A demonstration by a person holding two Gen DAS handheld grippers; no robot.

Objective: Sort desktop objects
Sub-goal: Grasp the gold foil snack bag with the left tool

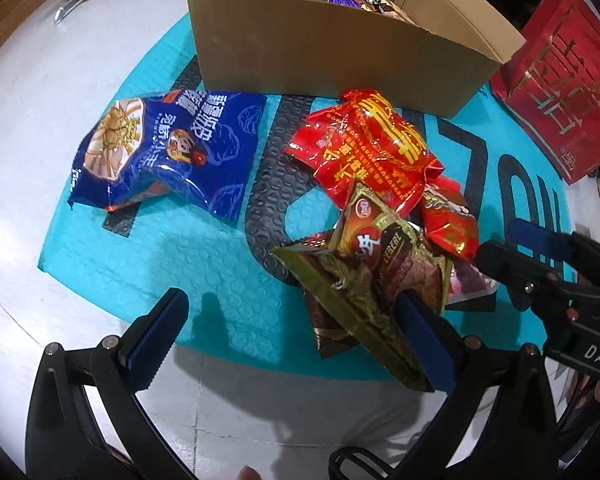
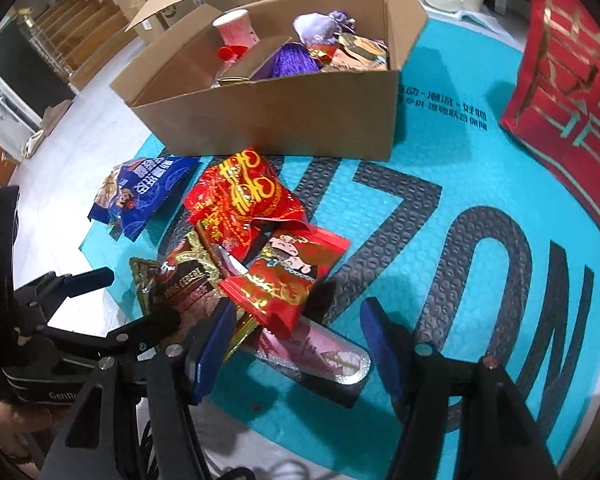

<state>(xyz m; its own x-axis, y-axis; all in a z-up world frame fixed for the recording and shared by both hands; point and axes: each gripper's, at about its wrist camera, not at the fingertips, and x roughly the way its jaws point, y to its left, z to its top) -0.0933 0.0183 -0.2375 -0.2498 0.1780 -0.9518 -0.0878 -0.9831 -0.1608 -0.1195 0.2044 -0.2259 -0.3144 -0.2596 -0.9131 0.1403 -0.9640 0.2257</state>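
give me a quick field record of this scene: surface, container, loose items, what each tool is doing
surface: teal mat with dark lettering
container: open cardboard box at the mat's far side, already holding items
loose items: blue snack bag lying apart; red packet, brown-gold packet and small red packet piled together
left tool: open, by the brown-gold packet
right tool: open, over the pile's near edge
off to the side: red bag
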